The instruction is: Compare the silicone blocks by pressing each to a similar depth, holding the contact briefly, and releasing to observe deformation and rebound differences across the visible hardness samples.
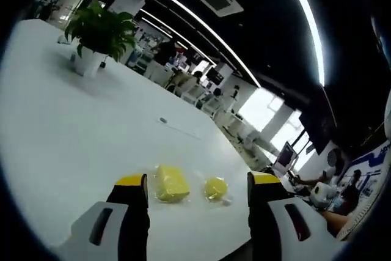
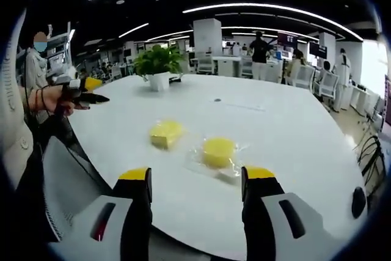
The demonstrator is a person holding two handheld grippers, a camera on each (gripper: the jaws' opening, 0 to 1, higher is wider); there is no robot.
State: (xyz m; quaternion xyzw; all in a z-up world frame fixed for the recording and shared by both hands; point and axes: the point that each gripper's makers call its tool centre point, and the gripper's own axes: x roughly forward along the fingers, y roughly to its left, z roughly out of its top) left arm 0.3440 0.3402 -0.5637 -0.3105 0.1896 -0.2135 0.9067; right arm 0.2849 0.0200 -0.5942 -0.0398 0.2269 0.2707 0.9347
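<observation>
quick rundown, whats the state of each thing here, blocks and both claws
square yellow block: flat on the white table, untouched
round yellow block: on the table in clear wrap, untouched
left claw: open, holding nothing
right claw: open, holding nothing
potted plant: upright on the table

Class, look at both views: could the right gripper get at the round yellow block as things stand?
Probably yes. The right gripper is open, and the round block lies just beyond it on the table with nothing between. The square block lies apart, to one side.
</observation>
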